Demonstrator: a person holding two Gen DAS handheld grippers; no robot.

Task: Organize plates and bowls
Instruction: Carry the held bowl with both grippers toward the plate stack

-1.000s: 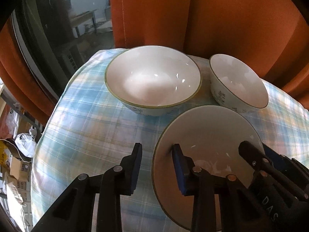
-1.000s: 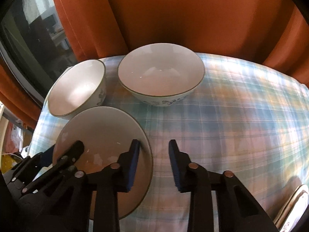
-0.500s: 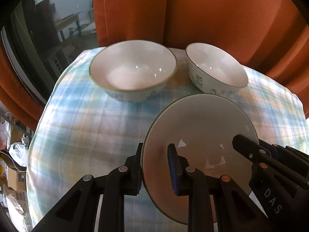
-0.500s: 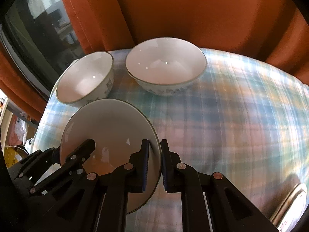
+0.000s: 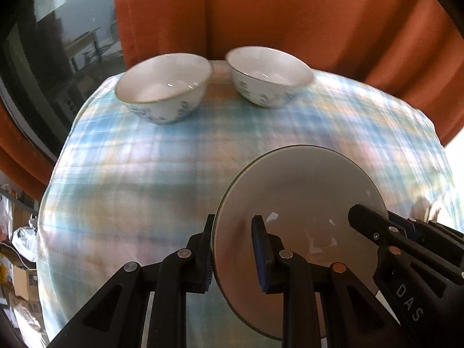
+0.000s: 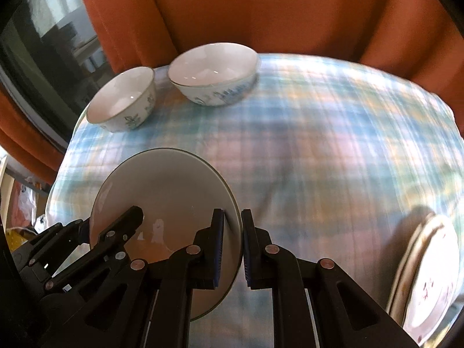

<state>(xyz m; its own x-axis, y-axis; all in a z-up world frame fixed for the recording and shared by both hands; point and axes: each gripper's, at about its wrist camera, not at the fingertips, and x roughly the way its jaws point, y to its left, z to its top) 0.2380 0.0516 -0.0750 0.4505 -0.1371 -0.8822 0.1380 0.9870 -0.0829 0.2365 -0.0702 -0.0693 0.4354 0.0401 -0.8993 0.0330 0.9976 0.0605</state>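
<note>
We grip the plate [image 5: 301, 191] by opposite rims, left gripper [image 5: 232, 249] and right gripper [image 6: 232, 243] both clenched on it, above the checked cloth [image 6: 319, 145].

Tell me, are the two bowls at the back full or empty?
Empty. The wider bowl and smaller bowl both show bare white insides with only glints of light.

Rust-orange curtains [image 5: 290, 14] hang in heavy folds right behind the desk, which wears a pale blue plaid cloth [image 5: 130, 174]. To the left a dark window pane [image 5: 58, 43] reflects a table and some furniture. Low on that side, cardboard boxes [image 5: 20, 284] and crumpled plastic bags [image 5: 21, 237] crowd the floor. Daylight falls soft across the cloth.
</note>
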